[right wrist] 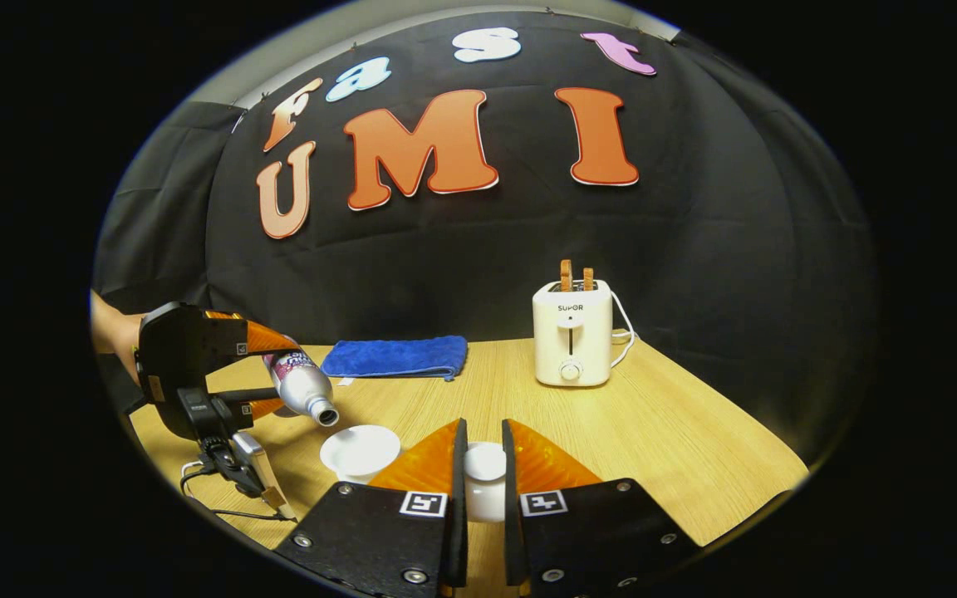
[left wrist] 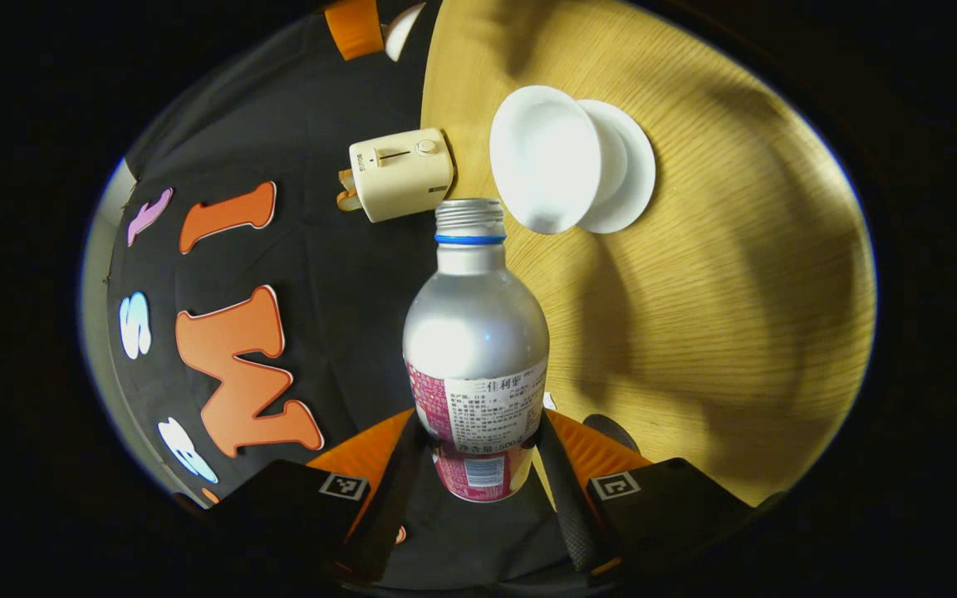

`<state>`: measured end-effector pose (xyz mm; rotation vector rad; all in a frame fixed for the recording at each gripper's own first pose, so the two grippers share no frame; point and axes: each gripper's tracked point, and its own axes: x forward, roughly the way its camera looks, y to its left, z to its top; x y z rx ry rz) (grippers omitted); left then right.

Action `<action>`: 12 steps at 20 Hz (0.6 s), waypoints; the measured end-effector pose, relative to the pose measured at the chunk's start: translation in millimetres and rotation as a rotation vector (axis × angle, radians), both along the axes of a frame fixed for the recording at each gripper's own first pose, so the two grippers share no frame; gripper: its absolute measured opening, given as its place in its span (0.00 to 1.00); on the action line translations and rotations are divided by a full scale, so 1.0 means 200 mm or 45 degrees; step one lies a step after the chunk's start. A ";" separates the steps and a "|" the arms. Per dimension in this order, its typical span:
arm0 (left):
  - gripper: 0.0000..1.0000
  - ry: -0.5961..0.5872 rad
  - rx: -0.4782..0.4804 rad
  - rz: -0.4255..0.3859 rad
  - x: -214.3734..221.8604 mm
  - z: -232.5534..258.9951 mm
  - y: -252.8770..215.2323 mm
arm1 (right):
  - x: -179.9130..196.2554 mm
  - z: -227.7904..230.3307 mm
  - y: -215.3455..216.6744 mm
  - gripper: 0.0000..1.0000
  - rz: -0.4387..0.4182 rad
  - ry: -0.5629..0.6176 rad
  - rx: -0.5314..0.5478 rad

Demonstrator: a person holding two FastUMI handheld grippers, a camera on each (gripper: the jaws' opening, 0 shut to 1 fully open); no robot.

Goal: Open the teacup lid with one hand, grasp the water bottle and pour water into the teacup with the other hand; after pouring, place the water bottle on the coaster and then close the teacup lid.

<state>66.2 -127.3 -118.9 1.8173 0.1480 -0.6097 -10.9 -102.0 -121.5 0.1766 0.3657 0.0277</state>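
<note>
Above open white teacup [right wrist: 360,451]: left gripper [left wrist: 478,453] clamps uncapped silver bottle [left wrist: 476,332]; right gripper [right wrist: 484,473] pinches lid [right wrist: 484,463].

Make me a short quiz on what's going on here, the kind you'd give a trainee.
1. True or false: the left gripper is shut on the bottle.
2. Where does the bottle's mouth point in the right gripper view? A) straight up B) down toward the teacup C) at the toaster
3. Fill in: the right gripper holds the white ___ between its fingers.

Key:
1. True; both fingers press the bottle's lower body.
2. B; the bottle is tilted, with its open mouth just above the cup.
3. Lid; it is off the cup.
</note>
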 end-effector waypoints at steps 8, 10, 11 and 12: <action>0.83 -0.061 0.109 -0.033 0.04 0.07 0.00 | -0.01 0.01 0.00 0.18 0.006 -0.006 -0.002; 0.83 -0.081 0.113 -0.042 0.04 0.08 -0.01 | -0.01 0.01 -0.01 0.18 0.003 -0.009 0.001; 0.83 -0.089 0.111 -0.048 0.03 0.07 -0.01 | -0.02 0.02 -0.01 0.18 0.004 -0.008 0.005; 0.83 -0.096 0.115 -0.049 0.02 0.08 -0.01 | -0.02 0.02 0.00 0.18 0.006 -0.010 0.003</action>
